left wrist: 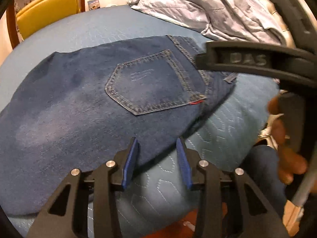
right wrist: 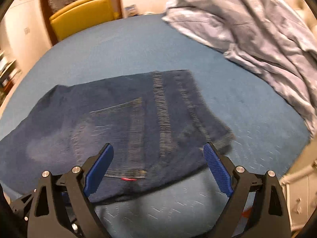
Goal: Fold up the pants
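Pants (left wrist: 95, 103) lie flat on the bed (left wrist: 99, 27), back pocket (left wrist: 152, 83) up, long axis left to right, waistband toward the right. Left hand-held gripper (left wrist: 157, 150): fingers apart, over the pants' near edge. Right hand-held gripper (right wrist: 158, 158): fingers wide apart above the near edge, holding nothing.

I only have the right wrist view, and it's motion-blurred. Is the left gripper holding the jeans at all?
Observer: No. The left gripper is open over the jeans' near edge, gripping nothing.
Operator: Is that a back pocket? It's smeared here.
Observer: Yes, the left view shows the back pocket sharply, stitched outline up.
Operator: Where's the right gripper from there?
Observer: One of its black fingers, embossed with letters, hangs above the waistband.
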`<state>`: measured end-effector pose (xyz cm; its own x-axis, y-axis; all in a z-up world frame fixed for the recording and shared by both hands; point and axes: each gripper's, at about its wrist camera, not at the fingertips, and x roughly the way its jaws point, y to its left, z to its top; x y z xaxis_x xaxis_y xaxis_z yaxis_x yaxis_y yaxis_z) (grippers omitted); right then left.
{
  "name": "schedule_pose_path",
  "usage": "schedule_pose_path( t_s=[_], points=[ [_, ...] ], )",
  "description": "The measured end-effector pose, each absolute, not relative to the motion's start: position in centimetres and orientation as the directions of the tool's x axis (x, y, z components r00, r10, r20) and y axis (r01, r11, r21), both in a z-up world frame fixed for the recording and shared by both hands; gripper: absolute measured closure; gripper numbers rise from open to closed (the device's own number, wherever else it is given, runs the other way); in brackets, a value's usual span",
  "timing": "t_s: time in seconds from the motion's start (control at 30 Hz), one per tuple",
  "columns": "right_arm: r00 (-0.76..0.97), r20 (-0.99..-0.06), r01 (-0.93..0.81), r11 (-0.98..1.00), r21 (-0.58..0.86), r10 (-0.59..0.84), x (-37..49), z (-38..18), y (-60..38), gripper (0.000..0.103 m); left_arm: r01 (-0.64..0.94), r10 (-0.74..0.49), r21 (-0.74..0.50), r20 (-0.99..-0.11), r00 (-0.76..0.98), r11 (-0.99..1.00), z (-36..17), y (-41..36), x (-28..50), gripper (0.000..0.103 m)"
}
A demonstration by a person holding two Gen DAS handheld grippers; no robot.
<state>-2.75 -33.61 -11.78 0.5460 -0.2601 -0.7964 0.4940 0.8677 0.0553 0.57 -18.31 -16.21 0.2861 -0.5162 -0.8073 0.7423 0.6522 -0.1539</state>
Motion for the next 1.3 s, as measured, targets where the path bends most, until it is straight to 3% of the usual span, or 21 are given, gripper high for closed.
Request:
schedule_pose_path(
  t_s=[0.13, 0.23, 0.53, 0.7, 0.8, 1.0, 1.17, 1.3],
  points=[
    [0.525, -0.806, 0.459, 0.888, -0.001, -0.272, -0.7, -12.8, -33.4, 0.016, 0.716, -0.531, -0.186, -0.795, 0.293, 0.673, -15.1, -16.4, 0.9, 0.066],
    [0.433, -0.839, 0.484, 0.87, -0.091, -0.329, 0.0, -14.6, -34.2, 0.024, 0.668, -0.51, -0.176, -0.788, 0.344, 0.723, -14.1, -13.6, 2.0, 0.066],
    [0.364, -0.893, 0.495, 0.867, -0.055, -0.265, -0.6, -16.6, -35.7, 0.026, 0.21, -0.135, -0.022, -0.828, 0.544, 0.977, -14.2, 7.0, 10.0, 0.066],
    [0.43, -0.877, 0.421, 0.907, -0.013, -0.212, 0.3, -14.4, -34.8, 0.026, 0.056, -0.086, -0.067, -0.86, 0.503, 0.996, -16.0, 16.1, 12.8, 0.065],
    [0.486, -0.854, 0.353, 0.936, -0.004, -0.187, 2.3, -12.6, -33.6, 0.023, 0.097, -0.138, -0.103, -0.859, 0.493, 0.99, -16.4, 18.2, 13.1, 0.065],
    [0.58, -0.799, 0.237, 0.971, -0.02, -0.158, 8.3, -11.4, -33.9, 0.025, 0.084, -0.097, -0.063, -0.864, 0.493, 0.994, -16.0, 19.4, 13.1, 0.063],
    [0.441, -0.836, 0.333, 0.924, -0.186, -0.327, 12.2, -15.2, -38.3, 0.039, 0.059, -0.104, -0.086, -0.857, 0.505, 0.995, -16.0, 22.5, 12.5, 0.062],
    [0.43, -0.84, 0.323, 0.925, -0.198, -0.33, 11.5, -16.8, -40.1, 0.039, 0.041, -0.1, -0.091, -0.852, 0.514, 0.995, -16.1, 26.1, 13.5, 0.062]
  ],
)
